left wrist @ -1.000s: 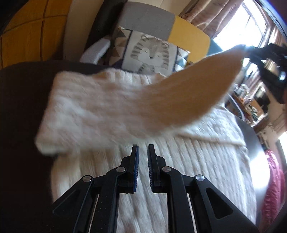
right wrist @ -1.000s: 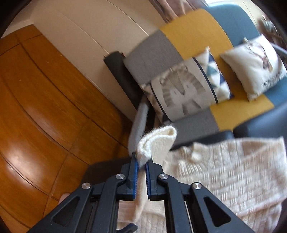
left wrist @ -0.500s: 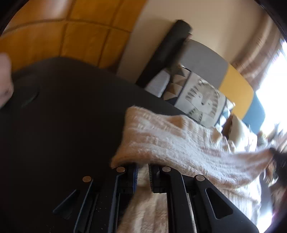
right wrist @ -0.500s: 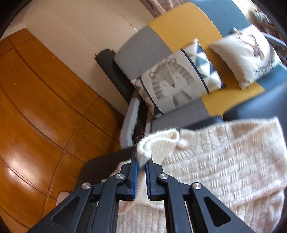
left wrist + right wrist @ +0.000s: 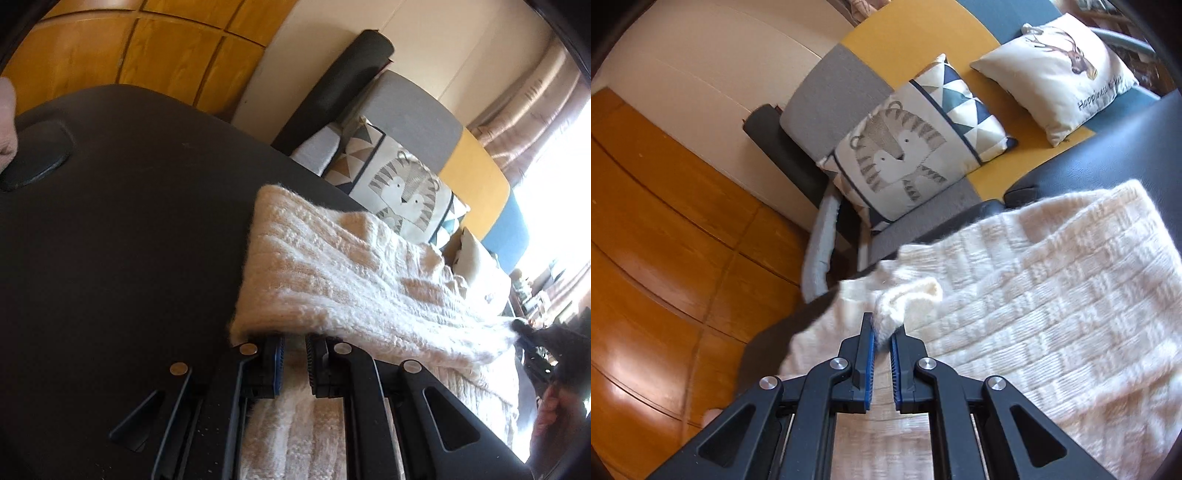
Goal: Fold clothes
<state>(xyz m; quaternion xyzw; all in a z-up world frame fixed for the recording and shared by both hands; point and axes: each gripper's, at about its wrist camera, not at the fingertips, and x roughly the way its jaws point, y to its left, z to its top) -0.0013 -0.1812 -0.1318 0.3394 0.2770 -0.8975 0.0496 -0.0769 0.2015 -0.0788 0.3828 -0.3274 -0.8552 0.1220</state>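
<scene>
The cream knitted sweater (image 5: 1052, 295) lies spread on the dark table (image 5: 129, 240), its body running off toward the sofa side where the tiger cushion (image 5: 901, 155) sits. The right gripper (image 5: 882, 334) is clamped on a bunched end of knit, apparently a sleeve cuff or corner, which pokes up between its blue pads just above the sweater's body, on the edge of the garment nearest the wooden floor. In the left wrist view that held strip shows as a folded band (image 5: 332, 280) stretched across the sweater, its long axis running from a thick rolled end near the table's bare part to a thin end pinched at the far right. The left gripper (image 5: 293, 350) has its fingers drawn close together with its tips tucked under the rolled end; whether any knit is actually pinched there is hard to tell, since the fold hides the tips. The relation that matters is that the band lies crosswise over the body, with the right gripper holding one end and the left sitting at the other, so laying it flat looks like a matter of lowering along that axis.
</scene>
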